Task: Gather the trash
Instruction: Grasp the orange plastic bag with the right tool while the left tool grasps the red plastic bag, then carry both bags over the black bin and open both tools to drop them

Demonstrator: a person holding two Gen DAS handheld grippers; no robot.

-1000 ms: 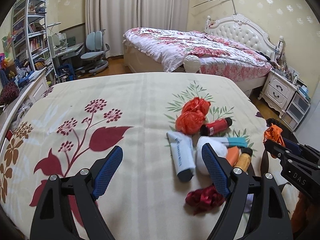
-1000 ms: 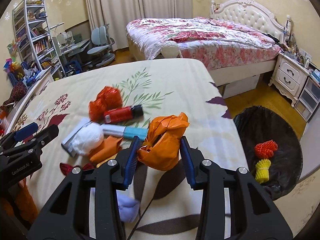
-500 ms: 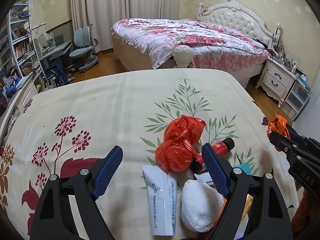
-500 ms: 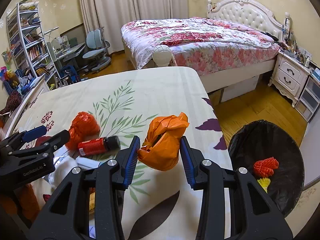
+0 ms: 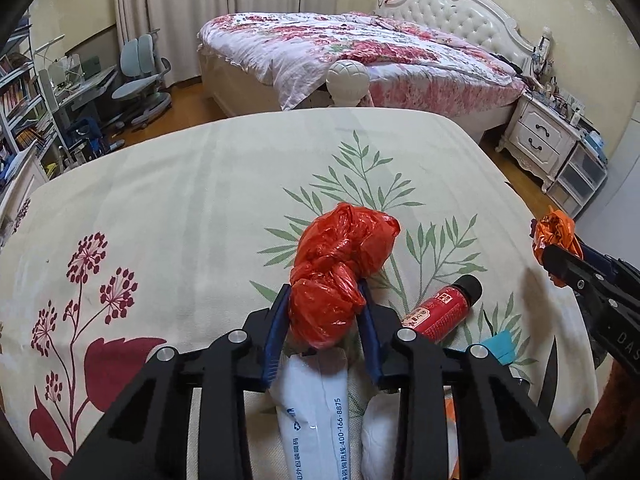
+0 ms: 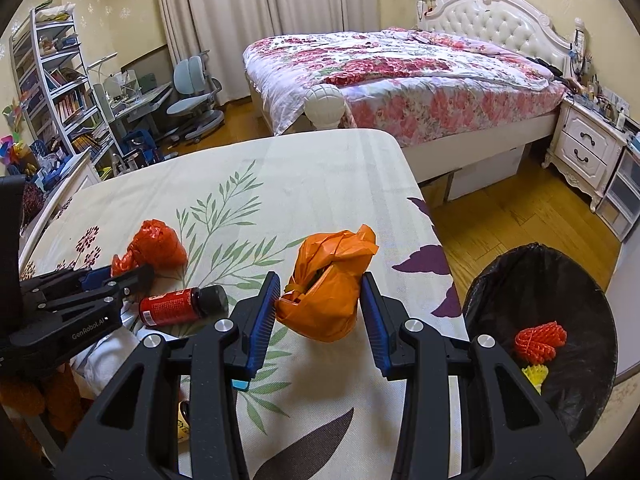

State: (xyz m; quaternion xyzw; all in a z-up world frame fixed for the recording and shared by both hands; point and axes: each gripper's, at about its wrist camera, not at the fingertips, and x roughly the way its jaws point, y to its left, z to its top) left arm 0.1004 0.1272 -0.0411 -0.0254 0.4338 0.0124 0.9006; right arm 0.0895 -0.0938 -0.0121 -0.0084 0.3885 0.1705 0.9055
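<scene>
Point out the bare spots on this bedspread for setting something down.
Free: the cream floral bedspread beyond the knotted red plastic bag, and its left side by the maroon flower print. Crowded: near the red cylindrical bottle and white tube.

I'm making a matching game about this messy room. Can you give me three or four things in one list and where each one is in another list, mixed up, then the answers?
Things:
1. red bag
2. orange bag
3. red bottle
4. red mesh ball

Places:
A. inside the black bin
B. lying loose on the bedspread
C. between the left gripper pads, jaws closing
D. in the right gripper

Pairs: 1-C, 2-D, 3-B, 4-A
</scene>
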